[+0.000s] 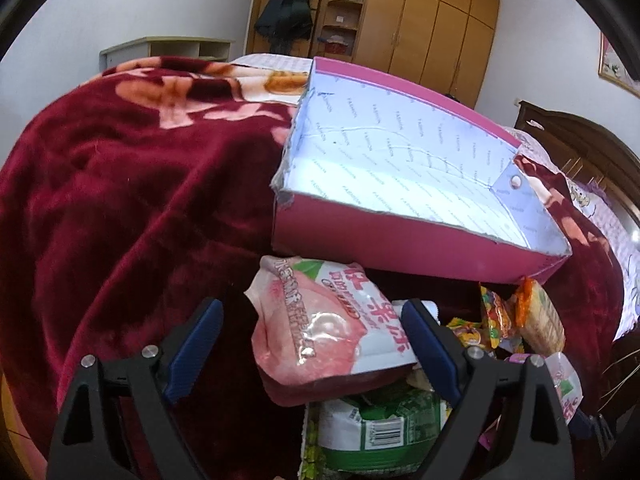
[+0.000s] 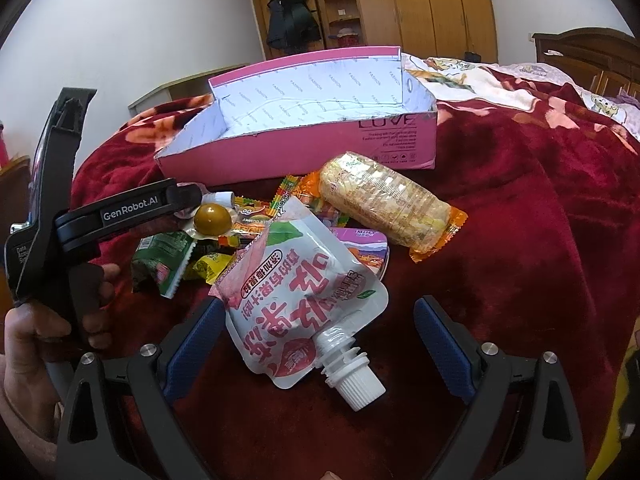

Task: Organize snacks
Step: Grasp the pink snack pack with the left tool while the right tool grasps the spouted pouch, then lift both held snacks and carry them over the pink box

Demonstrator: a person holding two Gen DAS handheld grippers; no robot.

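Note:
My left gripper [image 1: 312, 340] is open over a pink peach pouch [image 1: 320, 328] that lies between its blue fingers [image 1: 196, 340]; the right-hand pad is at the pouch's edge, the left-hand one stands apart. Under it sits a green packet [image 1: 380, 428]. My right gripper [image 2: 318, 344] is open around a white-and-pink spout pouch [image 2: 304, 304], its white cap [image 2: 360, 388] pointing at the camera. The pink cardboard box [image 1: 400, 184] [image 2: 304, 120] stands empty just beyond the snack pile. In the right wrist view a hand [image 2: 40, 320] holds the left gripper body [image 2: 80, 216] at the far left.
A red floral blanket [image 2: 520, 208] covers the bed. The pile holds a rice-cracker roll [image 2: 384, 204], a brown jelly cup [image 2: 212, 220], a green packet [image 2: 164, 256], gummy packets [image 1: 500, 316] and a purple tin [image 2: 368, 252]. A wooden wardrobe [image 2: 420, 8] stands behind.

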